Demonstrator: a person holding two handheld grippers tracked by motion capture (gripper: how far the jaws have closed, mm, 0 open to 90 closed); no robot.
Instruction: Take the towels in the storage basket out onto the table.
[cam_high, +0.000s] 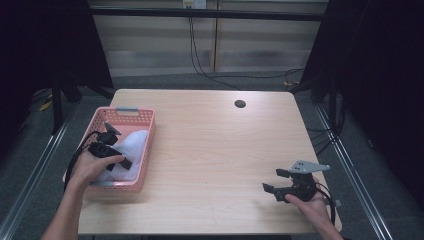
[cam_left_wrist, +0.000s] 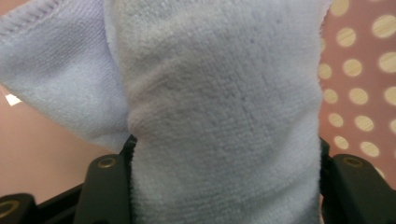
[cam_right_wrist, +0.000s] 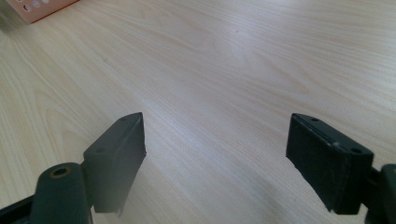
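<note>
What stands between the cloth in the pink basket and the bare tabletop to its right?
The basket's right wall does. The cloth lies inside the basket, between the jaws of the left gripper, so it must be lifted over that wall. Beyond it the table is bare.

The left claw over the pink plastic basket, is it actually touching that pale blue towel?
Touching. In the left gripper view the pale blue terry towel fills the space between the left claw's two black jaws, pressed against both.
</note>
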